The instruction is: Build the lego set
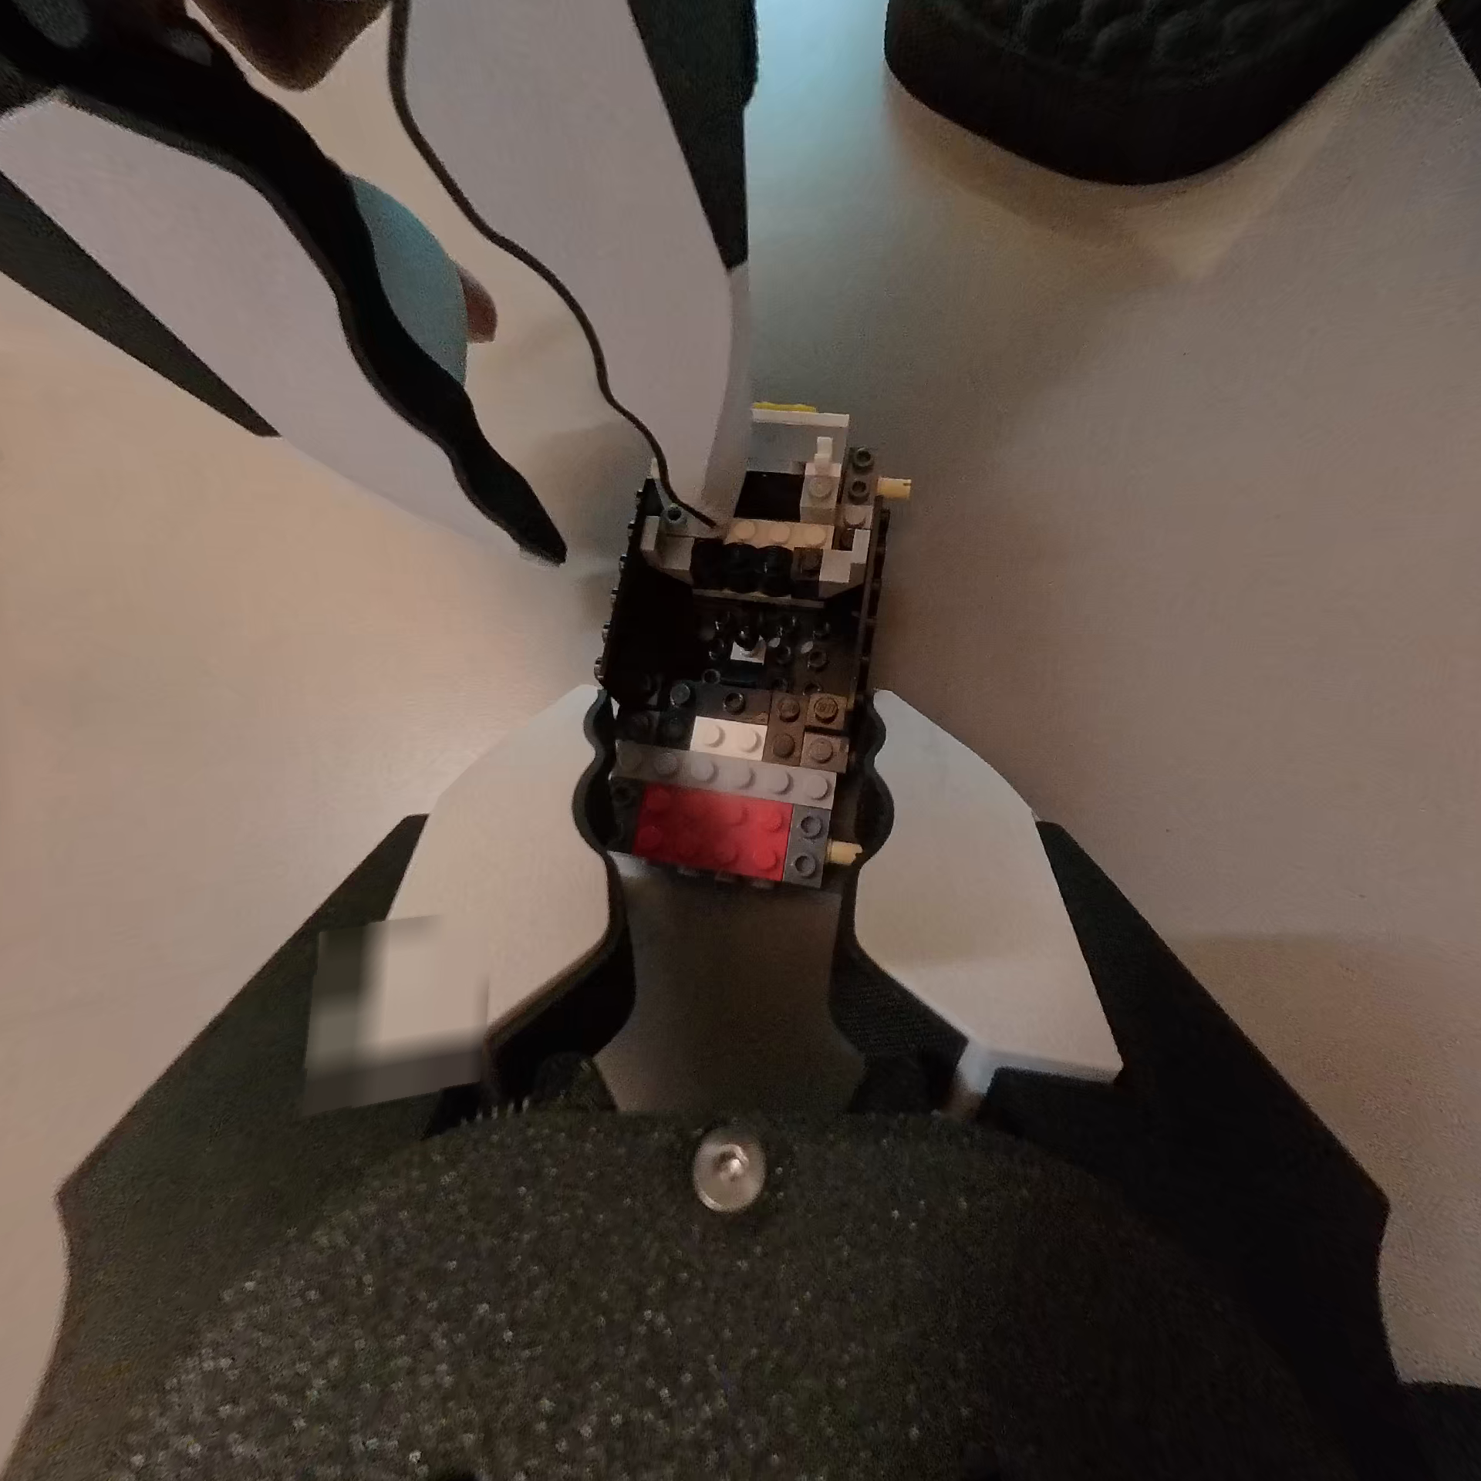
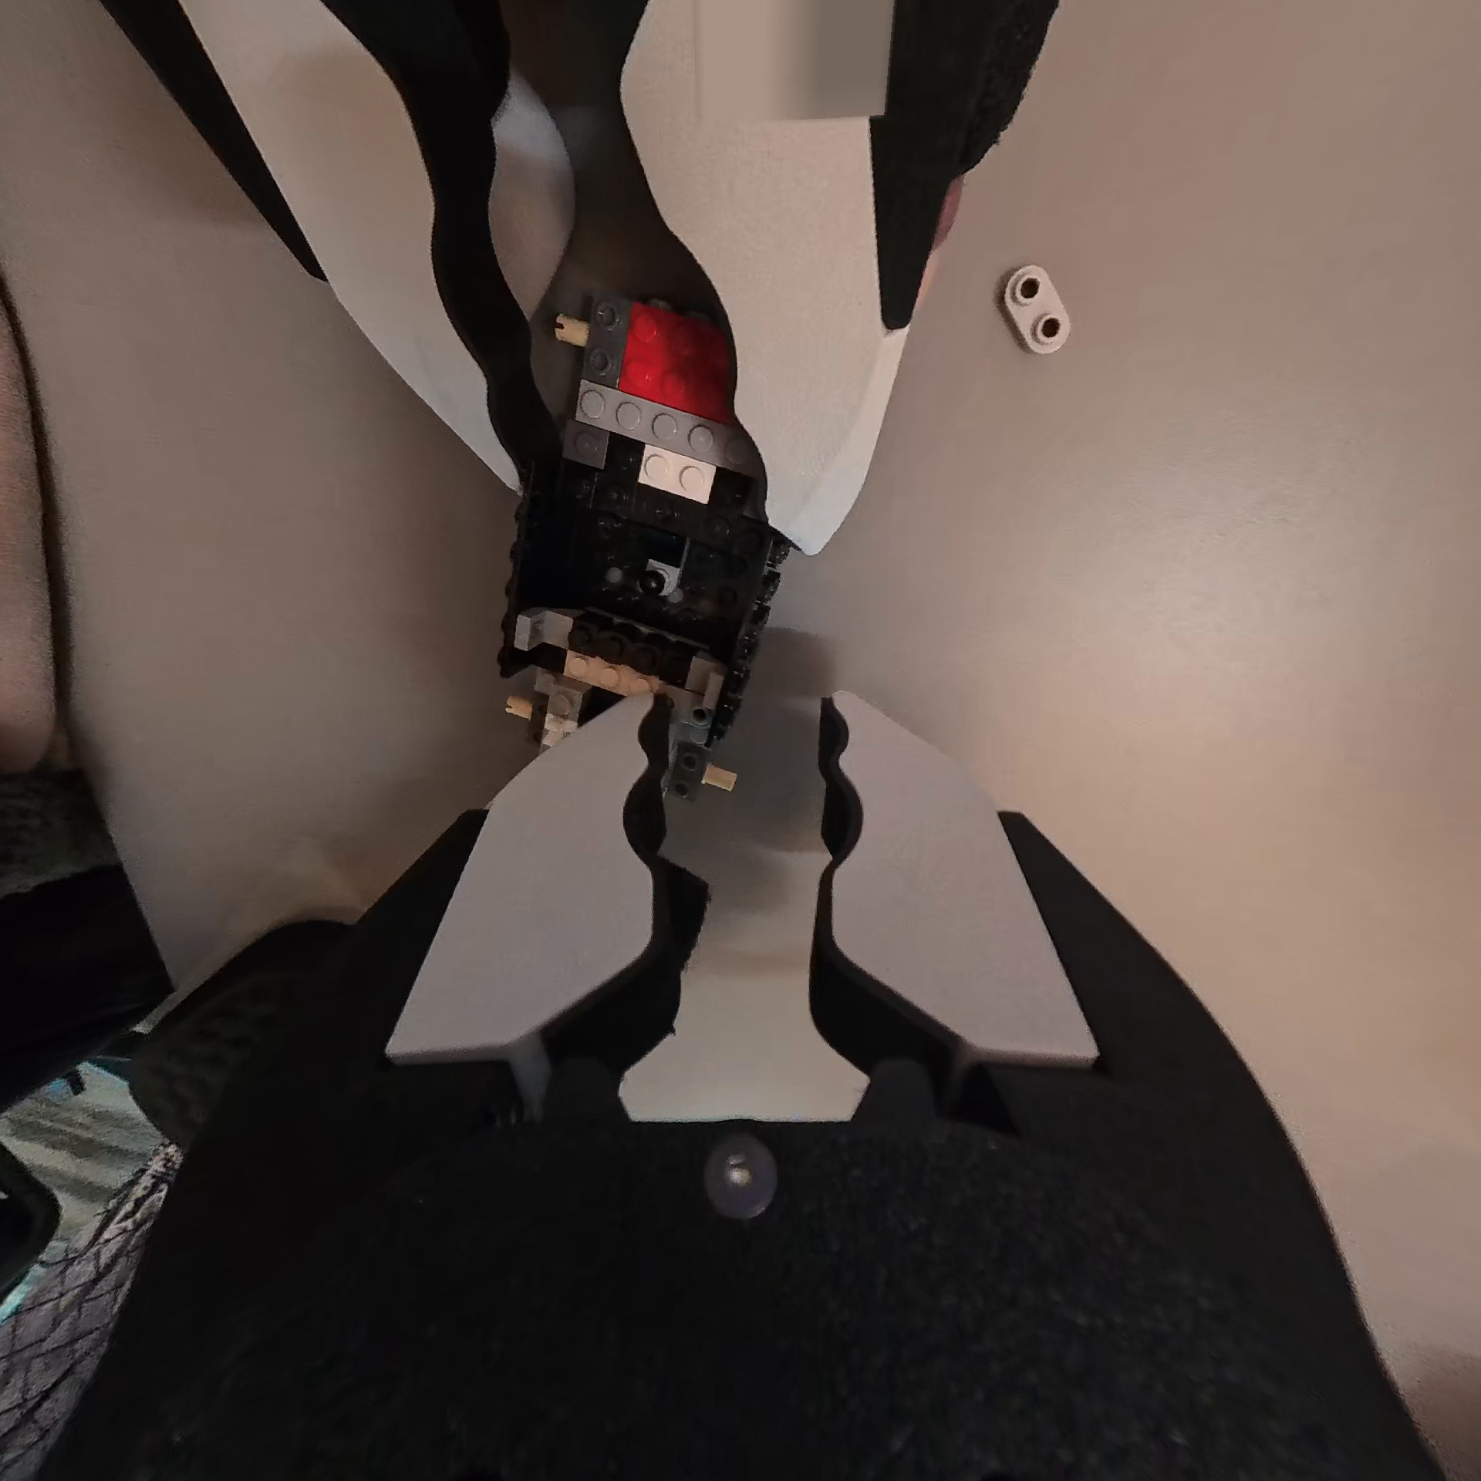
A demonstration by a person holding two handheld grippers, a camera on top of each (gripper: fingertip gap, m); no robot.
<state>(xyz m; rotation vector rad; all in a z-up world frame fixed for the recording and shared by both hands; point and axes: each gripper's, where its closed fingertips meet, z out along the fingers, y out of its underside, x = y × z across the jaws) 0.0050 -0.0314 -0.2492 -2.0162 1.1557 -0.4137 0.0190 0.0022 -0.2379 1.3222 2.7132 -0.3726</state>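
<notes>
While the left gripper (image 1: 725, 769) clamps the lego model (image 1: 737, 681), the right gripper (image 2: 741, 721), spread, seemingly touches it.

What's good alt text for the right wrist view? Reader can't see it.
The right tongs sit open at the near end of a mostly black lego build on a pale table, one finger touching it. The left tongs clamp its far end by the red brick. A loose grey two-hole piece lies apart.
</notes>
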